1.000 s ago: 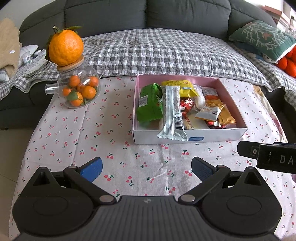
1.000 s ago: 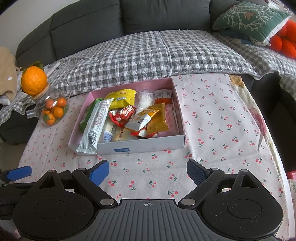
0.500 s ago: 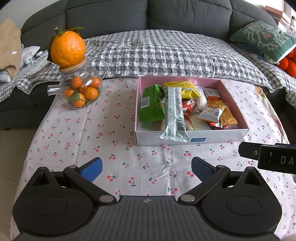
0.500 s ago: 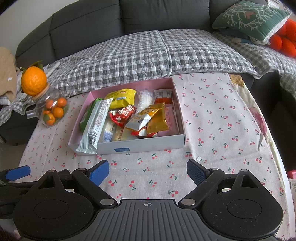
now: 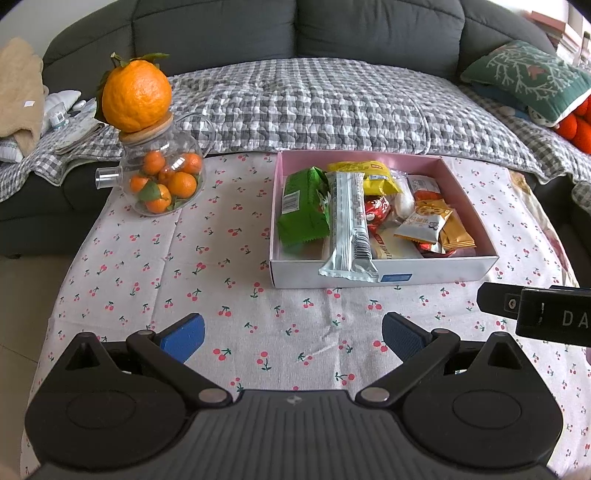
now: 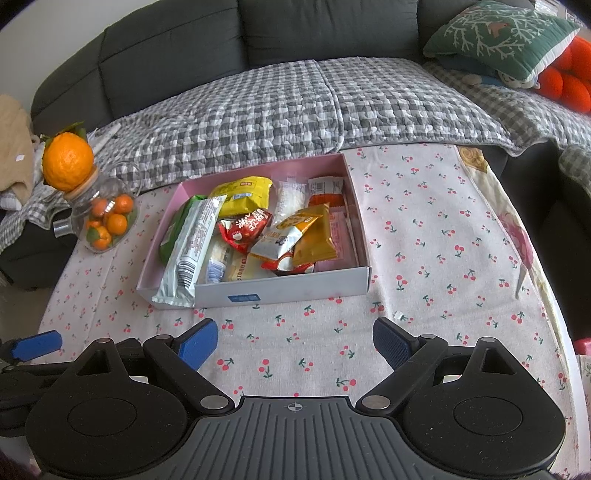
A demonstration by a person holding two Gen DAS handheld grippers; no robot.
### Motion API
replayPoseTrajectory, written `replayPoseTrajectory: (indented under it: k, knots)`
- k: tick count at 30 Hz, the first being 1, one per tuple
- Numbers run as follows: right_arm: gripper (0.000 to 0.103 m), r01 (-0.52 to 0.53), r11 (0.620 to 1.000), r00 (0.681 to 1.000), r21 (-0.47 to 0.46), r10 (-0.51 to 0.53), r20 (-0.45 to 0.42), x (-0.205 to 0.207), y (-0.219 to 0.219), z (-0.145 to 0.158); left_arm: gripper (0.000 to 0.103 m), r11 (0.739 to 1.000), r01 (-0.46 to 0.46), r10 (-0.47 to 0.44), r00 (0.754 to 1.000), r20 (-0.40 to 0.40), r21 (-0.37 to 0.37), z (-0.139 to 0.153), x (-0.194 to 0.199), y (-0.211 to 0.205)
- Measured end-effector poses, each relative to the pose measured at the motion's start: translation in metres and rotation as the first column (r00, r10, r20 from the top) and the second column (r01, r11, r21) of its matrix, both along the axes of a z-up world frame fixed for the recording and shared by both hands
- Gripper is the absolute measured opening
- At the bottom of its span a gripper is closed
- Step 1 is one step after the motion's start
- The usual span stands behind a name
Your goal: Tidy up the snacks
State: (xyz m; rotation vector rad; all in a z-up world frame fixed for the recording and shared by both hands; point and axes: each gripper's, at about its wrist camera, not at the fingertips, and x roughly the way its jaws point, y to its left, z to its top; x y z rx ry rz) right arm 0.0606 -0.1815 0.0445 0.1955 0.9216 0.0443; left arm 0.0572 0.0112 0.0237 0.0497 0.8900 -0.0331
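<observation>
Snacks sit heaped in the pink-lined box [image 5: 384, 275] at centre frame on my left wrist view, and a little left of centre on my right one [image 6: 280, 290]. I see the long silver bar wrapper [image 5: 349, 225] draped over the box's near wall, its lower end hanging outside the rim. Left of it lies the green packet [image 5: 303, 205]; behind it, toward the far wall, the yellow packet [image 5: 369, 175]. A red wrapper [image 6: 245, 229] sits mid-box, with a gold pouch [image 6: 314, 236] and a white-and-orange sachet [image 5: 423, 221] to its right, all overlapping.

My left gripper [image 5: 293, 334] hangs at the bottom of its frame over the cherry-print tablecloth [image 5: 221, 258], blue pads spread wide, nothing between them, well short of the box. My right gripper [image 6: 293, 341] shows the same: pads wide apart, only cloth in the gap, box just beyond. In the right view I catch one blue pad of the left gripper at the lower left edge.

Upper left of both frames: a glass jar [image 5: 162, 177] of small oranges, a large orange [image 5: 136, 94] balanced on its wooden lid. Behind the table runs a grey sofa [image 5: 295, 33] under a checked blanket [image 5: 314, 110], with a green cushion [image 6: 498, 37] at upper right.
</observation>
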Motion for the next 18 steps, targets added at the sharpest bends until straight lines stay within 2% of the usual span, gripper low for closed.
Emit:
replayPoseTrajectory:
  k: [18]
  knots:
    - [0.093, 0.001, 1.0, 1.0, -0.003, -0.001, -0.004, -0.0007, 0.0013, -0.0018, 0.102, 1.0, 0.007, -0.007, 1.0, -0.006, 0.004, -0.0006, -0.0008, -0.0001]
